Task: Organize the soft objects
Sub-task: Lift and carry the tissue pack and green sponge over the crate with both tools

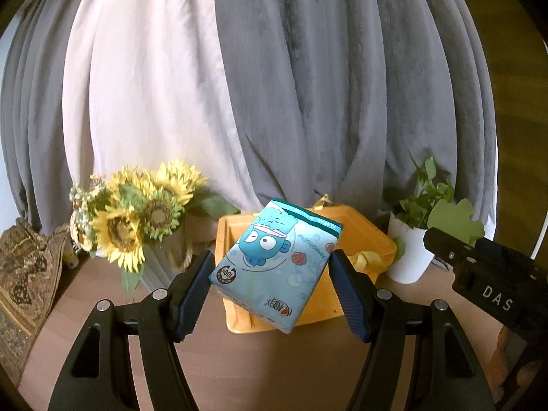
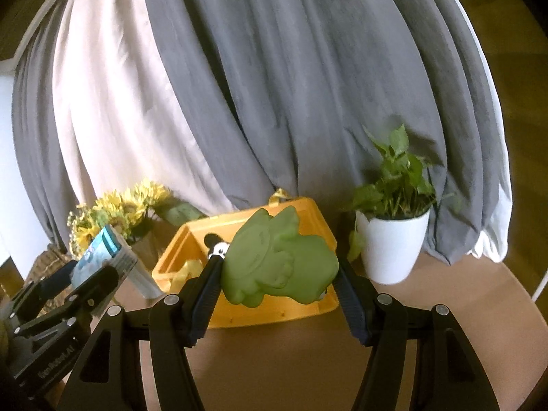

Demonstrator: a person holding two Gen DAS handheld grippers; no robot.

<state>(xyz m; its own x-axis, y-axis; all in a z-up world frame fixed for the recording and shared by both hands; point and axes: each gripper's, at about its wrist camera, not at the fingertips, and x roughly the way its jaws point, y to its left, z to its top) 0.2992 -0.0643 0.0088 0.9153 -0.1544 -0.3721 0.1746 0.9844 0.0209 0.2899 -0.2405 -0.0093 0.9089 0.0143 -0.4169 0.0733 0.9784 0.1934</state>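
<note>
Blue tissue pack sits clamped between left fingers; right fingers pinch green toy.

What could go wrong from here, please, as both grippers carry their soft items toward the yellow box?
The tissue pack sits tilted in the left gripper, so it may slip out. The right gripper with its green toy is close beside the left one; they might collide over the yellow box. The potted plant stands nearby and could be knocked.
</note>
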